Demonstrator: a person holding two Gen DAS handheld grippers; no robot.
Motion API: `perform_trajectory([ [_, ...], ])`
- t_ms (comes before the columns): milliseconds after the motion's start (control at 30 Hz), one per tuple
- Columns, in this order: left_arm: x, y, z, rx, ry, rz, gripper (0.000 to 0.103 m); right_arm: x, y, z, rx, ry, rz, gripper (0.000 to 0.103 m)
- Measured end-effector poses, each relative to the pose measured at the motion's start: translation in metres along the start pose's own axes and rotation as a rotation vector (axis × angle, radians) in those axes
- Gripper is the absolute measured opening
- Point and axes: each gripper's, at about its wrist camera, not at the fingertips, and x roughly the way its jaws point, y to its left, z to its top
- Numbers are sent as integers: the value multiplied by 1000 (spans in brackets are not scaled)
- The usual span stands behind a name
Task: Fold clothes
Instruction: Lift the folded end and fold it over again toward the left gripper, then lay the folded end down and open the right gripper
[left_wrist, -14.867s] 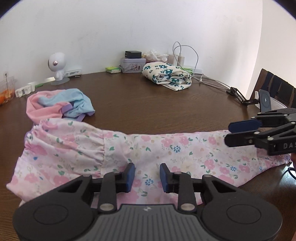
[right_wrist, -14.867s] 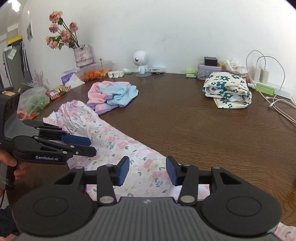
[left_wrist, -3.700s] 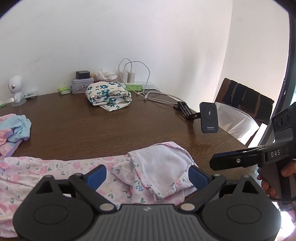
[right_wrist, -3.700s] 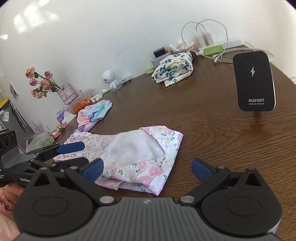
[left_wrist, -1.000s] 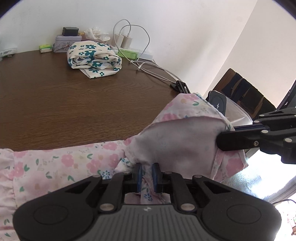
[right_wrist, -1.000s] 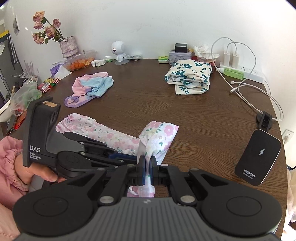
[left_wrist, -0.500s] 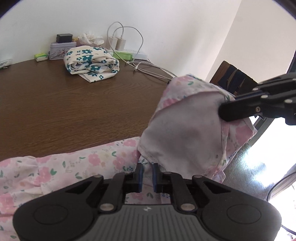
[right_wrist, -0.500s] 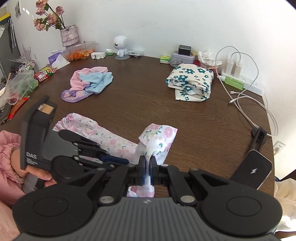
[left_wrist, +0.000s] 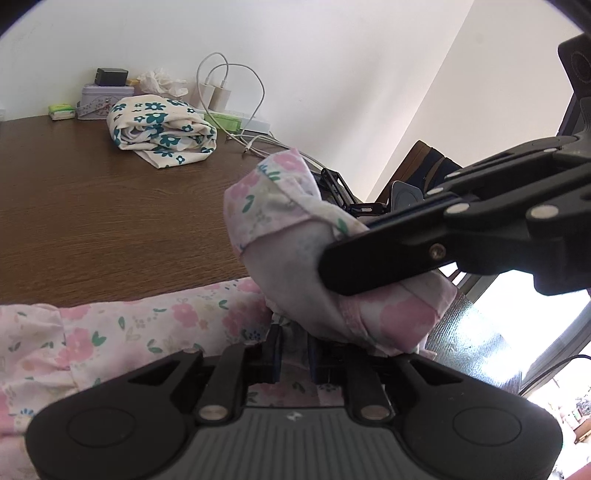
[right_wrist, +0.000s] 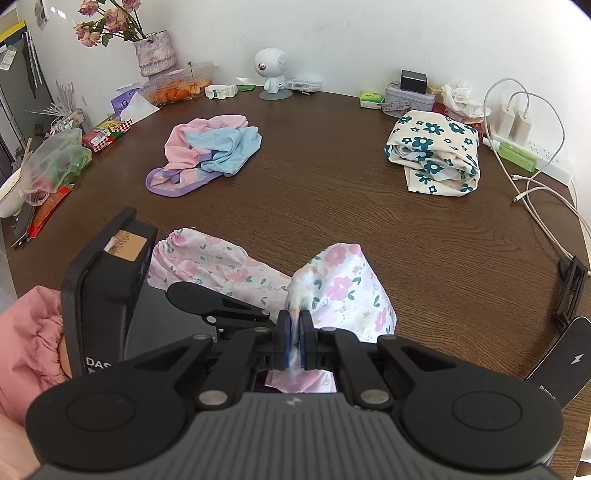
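On wood-grain table (right_wrist: 332, 206), right gripper (right_wrist: 294, 341) pinching soft floral garment (right_wrist: 343, 288), left gripper (left_wrist: 293, 356) loosening around it.

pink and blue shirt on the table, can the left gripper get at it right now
Probably not yet. The left gripper has the pink floral garment between its just-opening fingers, and the shirt lies apart across bare table. Nothing blocks the path, but it must let go first.

You can read "DAS" in white on the black body of your left hand-held gripper (right_wrist: 272, 320); the black charging pad (right_wrist: 561, 369) carries a lightning-bolt sign and a cut-off "PUIFGHT"
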Motion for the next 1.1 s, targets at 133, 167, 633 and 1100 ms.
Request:
perform_trajectory([
  [133, -31, 4, -4, 20, -37, 58, 47, 0, 1, -1, 12, 2, -7, 4],
  [167, -39, 6, -5, 25, -47, 63, 47, 2, 2, -1, 11, 5, -6, 4],
  [633, -87, 34, -20, -18, -48, 176, 22, 48, 23, -2, 9, 70, 29, 5],
  [1100, -100, 38, 19, -79, -136, 122, 30, -7, 9, -36, 107, -181, 129, 37],
])
